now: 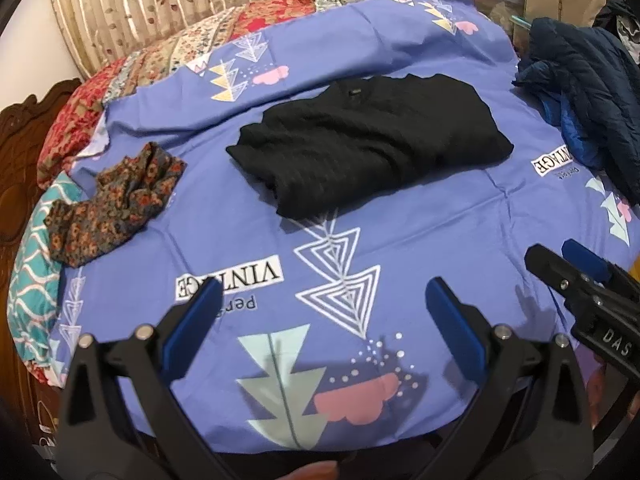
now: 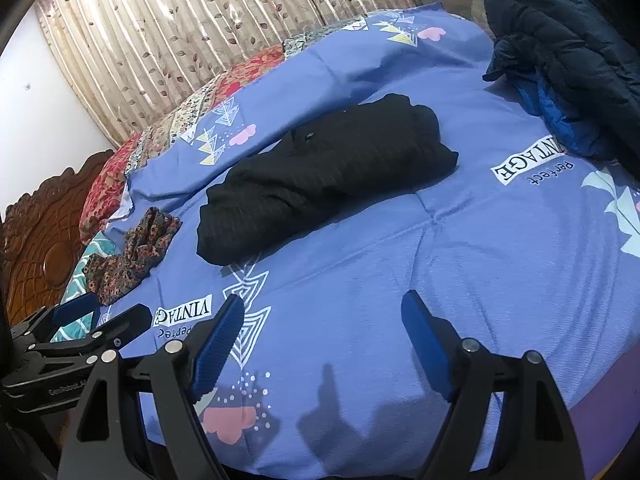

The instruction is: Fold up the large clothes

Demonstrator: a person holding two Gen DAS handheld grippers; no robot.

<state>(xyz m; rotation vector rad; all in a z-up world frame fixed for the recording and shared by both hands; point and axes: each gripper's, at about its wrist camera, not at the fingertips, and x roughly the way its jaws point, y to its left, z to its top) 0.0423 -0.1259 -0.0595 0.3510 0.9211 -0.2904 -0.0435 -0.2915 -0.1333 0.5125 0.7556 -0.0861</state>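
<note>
A black knit garment (image 1: 368, 136) lies folded into a thick rectangle in the middle of the purple printed bedspread (image 1: 420, 240); the right wrist view shows the same garment (image 2: 324, 176) from its right. My left gripper (image 1: 324, 292) hovers open over the near part of the spread, well short of the garment, with nothing between its blue pads. My right gripper (image 2: 324, 304) is also open and empty, likewise near the bed's front edge. The right gripper (image 1: 572, 264) appears at the right of the left wrist view, and the left gripper (image 2: 100, 316) at the lower left of the right wrist view.
A dark floral cloth (image 1: 112, 208) lies crumpled at the left of the bed. A navy puffer jacket (image 1: 588, 92) with blue lining is piled at the right edge. Behind are a patchwork quilt (image 1: 180, 48), a leaf-patterned curtain (image 2: 192, 24) and a carved wooden headboard (image 2: 36, 232).
</note>
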